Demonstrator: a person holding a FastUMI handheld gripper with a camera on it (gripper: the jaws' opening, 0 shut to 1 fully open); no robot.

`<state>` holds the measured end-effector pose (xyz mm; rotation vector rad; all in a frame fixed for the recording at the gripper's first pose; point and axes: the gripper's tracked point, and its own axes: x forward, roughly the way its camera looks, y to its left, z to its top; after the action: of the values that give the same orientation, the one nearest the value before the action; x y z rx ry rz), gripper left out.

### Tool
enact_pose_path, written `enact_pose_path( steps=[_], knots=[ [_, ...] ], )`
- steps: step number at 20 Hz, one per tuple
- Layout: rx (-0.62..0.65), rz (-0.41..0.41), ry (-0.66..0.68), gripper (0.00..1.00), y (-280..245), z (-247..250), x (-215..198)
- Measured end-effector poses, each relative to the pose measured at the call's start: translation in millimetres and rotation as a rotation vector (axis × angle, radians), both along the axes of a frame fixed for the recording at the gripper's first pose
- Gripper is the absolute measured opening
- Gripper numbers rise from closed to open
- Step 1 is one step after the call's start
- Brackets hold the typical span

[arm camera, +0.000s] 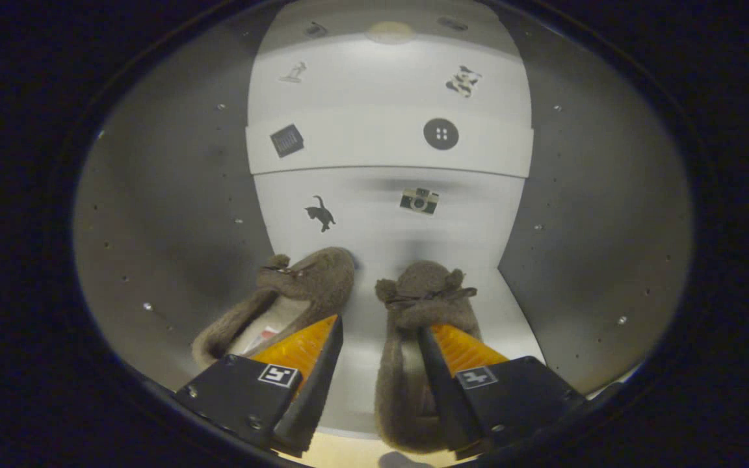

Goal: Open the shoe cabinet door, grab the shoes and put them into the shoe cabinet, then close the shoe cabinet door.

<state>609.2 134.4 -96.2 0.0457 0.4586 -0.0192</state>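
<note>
My tongs [380, 338] are spread wide, grasping nothing; the fingers overlap the heels of two slippers. The left slipper [296, 296] and right slipper [423, 325] lie side by side inside the cabinet [582, 214], toes toward its stickered back wall [387, 149].

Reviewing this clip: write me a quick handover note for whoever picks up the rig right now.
Tool: fingers open, holding nothing, one over each shoe.
Two fuzzy brown slippers, left and right, lie side by side on the white shelf inside the shoe cabinet, toes toward the sticker-dotted back panel; the right one's heel reaches the shelf's front edge.
Done: door open, both slippers in.
Left: back the tool out, perhaps nudge the right slipper deeper, close the door.
</note>
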Motion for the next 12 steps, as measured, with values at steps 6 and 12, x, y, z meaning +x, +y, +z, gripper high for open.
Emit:
enact_pose_path(
  steps=[6, 12],
  knots=[
    [-0.060, 0.045, -0.114, 0.86, 19.4, 22.3, -71.9],
    [-0.030, 0.090, -0.265, 0.92, 39.6, 54.3, -206.6]
  ],
)
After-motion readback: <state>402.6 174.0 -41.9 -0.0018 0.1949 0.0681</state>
